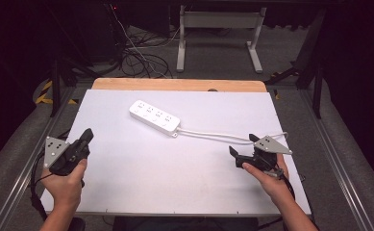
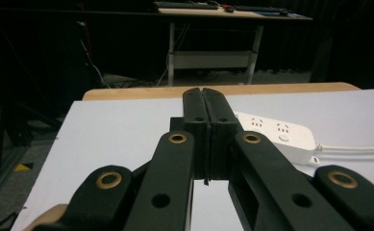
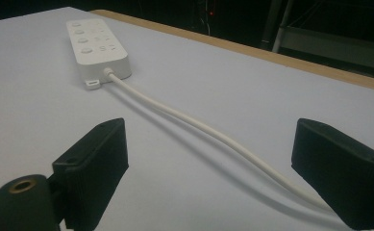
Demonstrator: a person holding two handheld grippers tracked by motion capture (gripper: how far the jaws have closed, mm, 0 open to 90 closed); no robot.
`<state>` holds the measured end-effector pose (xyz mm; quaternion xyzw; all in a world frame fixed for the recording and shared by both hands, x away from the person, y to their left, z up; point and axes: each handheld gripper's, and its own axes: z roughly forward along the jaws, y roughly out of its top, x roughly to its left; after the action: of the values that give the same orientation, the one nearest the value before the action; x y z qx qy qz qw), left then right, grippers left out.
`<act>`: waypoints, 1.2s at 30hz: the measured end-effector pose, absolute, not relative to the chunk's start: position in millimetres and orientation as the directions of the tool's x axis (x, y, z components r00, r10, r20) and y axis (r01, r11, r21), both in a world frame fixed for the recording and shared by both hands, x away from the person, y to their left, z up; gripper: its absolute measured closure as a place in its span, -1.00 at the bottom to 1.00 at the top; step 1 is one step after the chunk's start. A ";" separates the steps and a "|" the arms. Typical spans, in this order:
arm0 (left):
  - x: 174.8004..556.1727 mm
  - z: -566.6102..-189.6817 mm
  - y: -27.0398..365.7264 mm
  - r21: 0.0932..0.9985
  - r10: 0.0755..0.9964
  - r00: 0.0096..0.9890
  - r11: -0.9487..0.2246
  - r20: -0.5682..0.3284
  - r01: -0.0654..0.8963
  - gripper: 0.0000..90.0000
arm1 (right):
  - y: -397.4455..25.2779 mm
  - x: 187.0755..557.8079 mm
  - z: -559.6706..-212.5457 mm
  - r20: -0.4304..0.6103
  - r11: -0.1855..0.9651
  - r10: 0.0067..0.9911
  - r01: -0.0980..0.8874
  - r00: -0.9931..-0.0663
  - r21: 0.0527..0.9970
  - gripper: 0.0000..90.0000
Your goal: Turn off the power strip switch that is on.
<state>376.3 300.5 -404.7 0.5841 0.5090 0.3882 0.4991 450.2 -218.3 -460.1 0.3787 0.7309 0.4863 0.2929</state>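
A white power strip (image 1: 154, 117) lies at an angle on the white table top (image 1: 141, 168), back of centre. Its white cord (image 1: 213, 136) runs right toward the table's right edge. My left gripper (image 1: 87, 135) is held at the table's left edge with its jaws pressed together and nothing between them; its own view looks along them (image 2: 205, 103) at the power strip (image 2: 276, 134). At the right, my right gripper (image 1: 242, 144) is open, just above the table. Seen from the right gripper (image 3: 213, 168), the cord (image 3: 199, 127) passes between the wide-apart jaws, leading back to the power strip (image 3: 97, 45).
A wooden strip (image 1: 179, 85) borders the table's far edge. Beyond it stand a white desk frame (image 1: 218, 33) and a tangle of dark cables (image 1: 141, 57) on the floor. Metal rails (image 1: 338, 159) run along both sides of the table.
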 end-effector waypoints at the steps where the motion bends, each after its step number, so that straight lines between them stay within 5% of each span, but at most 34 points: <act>1: 377.1 -405.2 300.9 0.978 0.983 0.178 0.011 -0.048 0.208 0.99 | -217.9 450.2 -460.2 -0.064 0.245 0.836 0.267 -0.544 0.932 -0.71; 16: 380.4 -406.4 298.1 0.974 0.978 0.208 -0.022 -0.026 0.225 0.91 | -219.1 449.8 -460.4 -0.065 0.245 0.839 0.268 -0.540 0.932 -0.71; 19: 382.3 -407.2 295.9 0.972 0.975 0.219 -0.026 -0.027 0.234 0.68 | -218.7 449.4 -460.2 -0.066 0.247 0.840 0.270 -0.539 0.931 -0.71; 28: 393.9 -413.5 285.5 0.983 0.981 0.192 -0.032 -0.003 0.180 -0.70 | -218.9 449.6 -460.1 -0.066 0.245 0.839 0.267 -0.540 0.932 -0.71; 36: 398.7 -419.2 283.1 0.982 0.987 0.160 -0.033 0.003 0.186 -0.84 | -218.9 449.5 -460.2 -0.066 0.248 0.839 0.271 -0.539 0.930 -0.71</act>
<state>398.7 283.1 -419.2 0.5877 0.4991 0.4134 0.4843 449.5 -218.9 -460.2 0.3788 0.7328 0.4823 0.2947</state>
